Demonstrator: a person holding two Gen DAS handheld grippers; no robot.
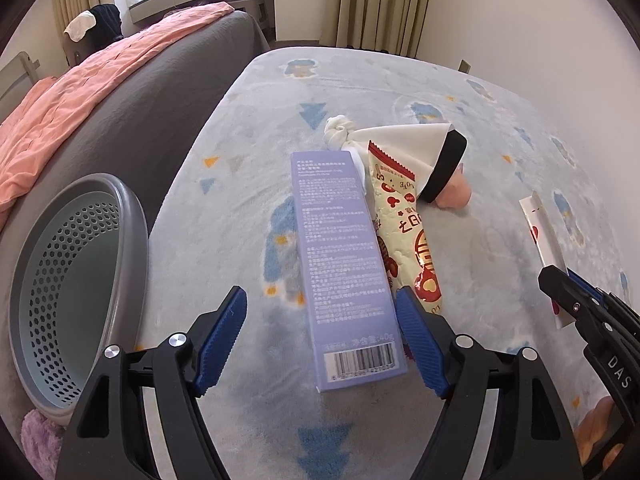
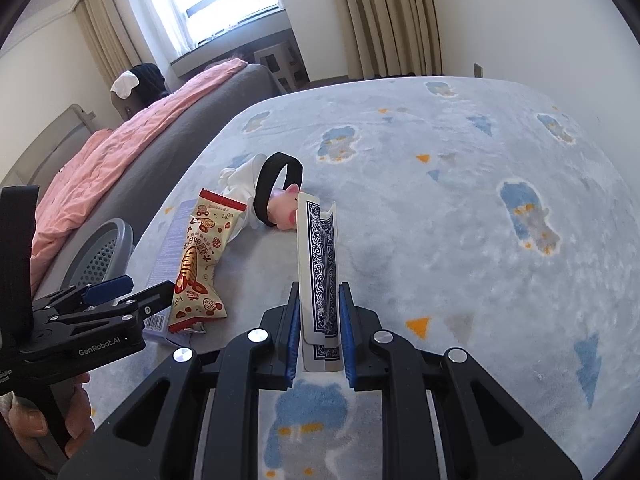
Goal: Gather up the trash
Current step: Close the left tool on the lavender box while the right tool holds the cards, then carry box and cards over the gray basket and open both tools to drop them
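Note:
My left gripper [image 1: 320,332] is open, its blue pads on either side of the near end of a long purple box [image 1: 342,256] that lies on the carpet. A cream and red snack wrapper [image 1: 404,232] lies just right of the box; it also shows in the right wrist view [image 2: 198,264]. My right gripper [image 2: 320,328] is shut on a folded playing card [image 2: 318,260] with a blue patterned back, held upright above the carpet. That card [image 1: 542,240] and the right gripper [image 1: 560,300] show at the right edge of the left wrist view.
A grey perforated waste basket [image 1: 80,280] stands at the left by the grey bed with a pink blanket [image 1: 80,92]. A white cloth with a black band [image 1: 404,144] and a pink pig toy [image 1: 454,194] lie beyond the box. The pale blue carpet [image 2: 460,220] spreads right.

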